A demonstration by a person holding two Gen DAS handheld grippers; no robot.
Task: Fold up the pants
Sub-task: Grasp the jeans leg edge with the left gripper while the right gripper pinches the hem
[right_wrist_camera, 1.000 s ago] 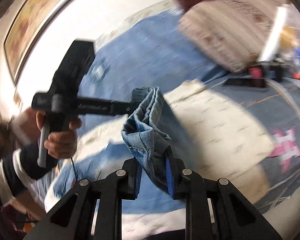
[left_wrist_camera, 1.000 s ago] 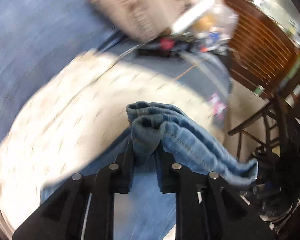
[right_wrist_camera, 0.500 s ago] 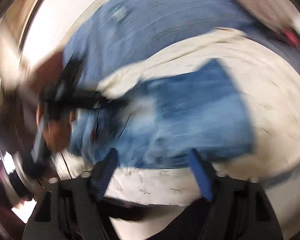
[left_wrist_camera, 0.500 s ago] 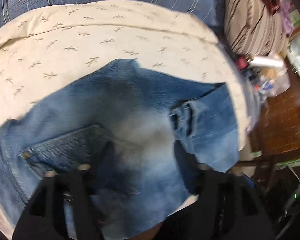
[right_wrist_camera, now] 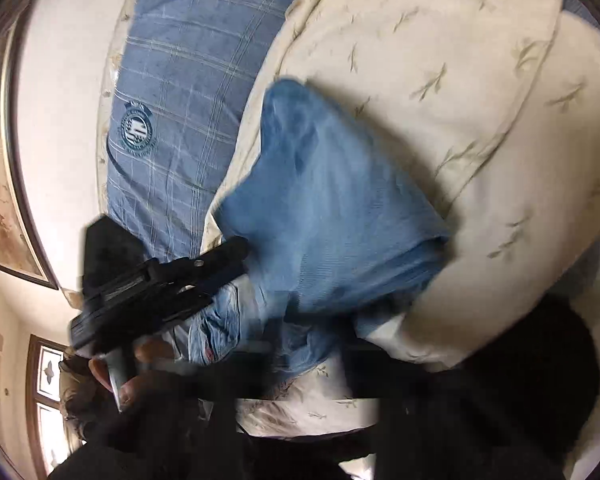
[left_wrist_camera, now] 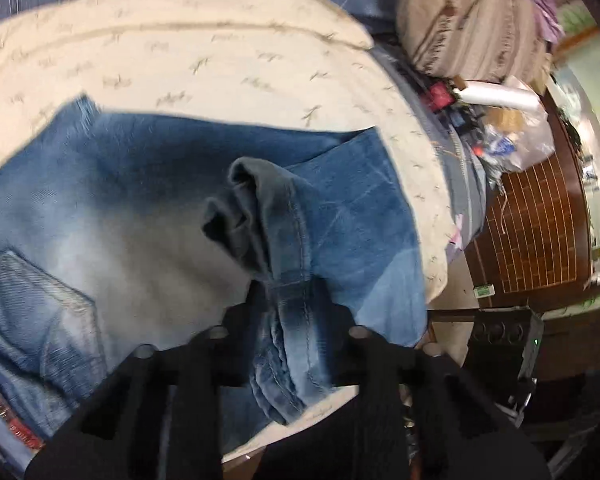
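Observation:
Blue jeans (left_wrist_camera: 140, 184) lie folded over on a cream leaf-print quilt (left_wrist_camera: 220, 60), a back pocket showing at the lower left. My left gripper (left_wrist_camera: 290, 292) is closing, and its jaws pinch a bunched edge of the denim that stands up between them. In the right wrist view the jeans (right_wrist_camera: 332, 200) spread across the quilt (right_wrist_camera: 440, 80). My right gripper (right_wrist_camera: 318, 336) is dark and blurred at the bottom, its jaws closing with a wad of denim between them. The left gripper (right_wrist_camera: 236, 256) reaches in from the left, held by a hand (right_wrist_camera: 132, 372).
A blue plaid sheet (right_wrist_camera: 180, 100) covers the bed beyond the quilt. A striped pillow (left_wrist_camera: 472, 12) and a pile of bags and small items (left_wrist_camera: 500, 120) lie at the right. A brown wooden panel (left_wrist_camera: 536, 224) stands beyond the bed edge. A framed picture (right_wrist_camera: 0, 200) hangs on the wall.
One second ago both grippers held bunched denim up in the air. Then both opened wide and the jeans dropped flat. Now both are lower, rolled, and closed on folds of denim again.

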